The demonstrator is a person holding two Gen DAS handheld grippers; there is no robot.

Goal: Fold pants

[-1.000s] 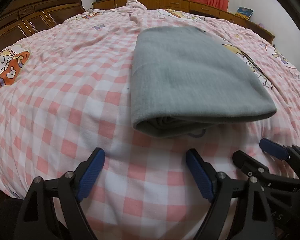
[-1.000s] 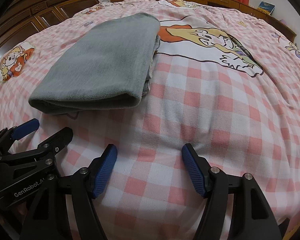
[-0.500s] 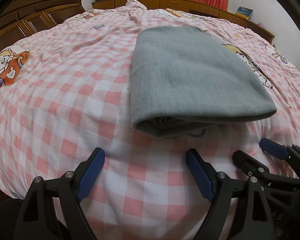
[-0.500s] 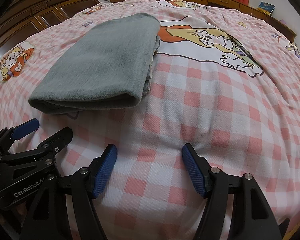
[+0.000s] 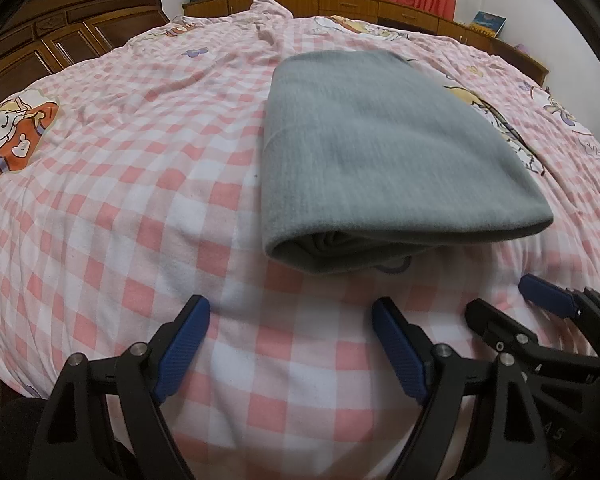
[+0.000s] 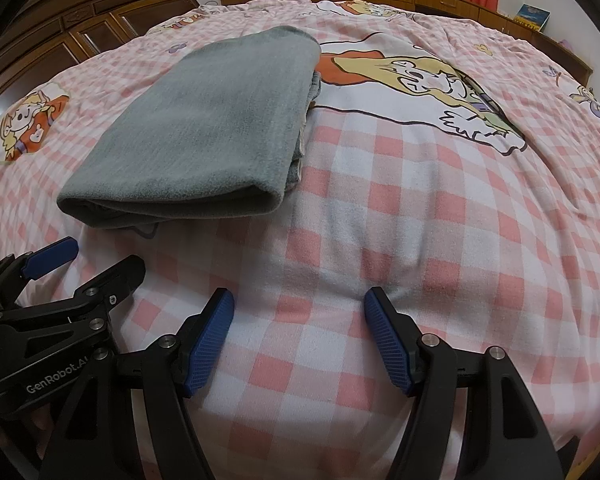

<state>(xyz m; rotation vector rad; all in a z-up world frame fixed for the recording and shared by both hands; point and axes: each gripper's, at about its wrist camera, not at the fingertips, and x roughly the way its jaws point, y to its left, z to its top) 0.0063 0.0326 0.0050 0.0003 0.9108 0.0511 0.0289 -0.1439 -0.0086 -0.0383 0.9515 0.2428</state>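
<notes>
Pants [image 5: 380, 152]: folded, on the bed [image 5: 120, 200]
My left claw [image 5: 288, 340]: apart, empty
My right claw [image 6: 298, 332]: apart — only its view shows the layered side edges

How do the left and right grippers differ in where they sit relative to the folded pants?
The left gripper sits directly in front of the grey pants' near folded edge; the right gripper sits off to their right, facing bare checked bedspread. From the left view the pants lie ahead; from the right view, ahead-left. Both are open, empty, and clear of the pants.
</notes>
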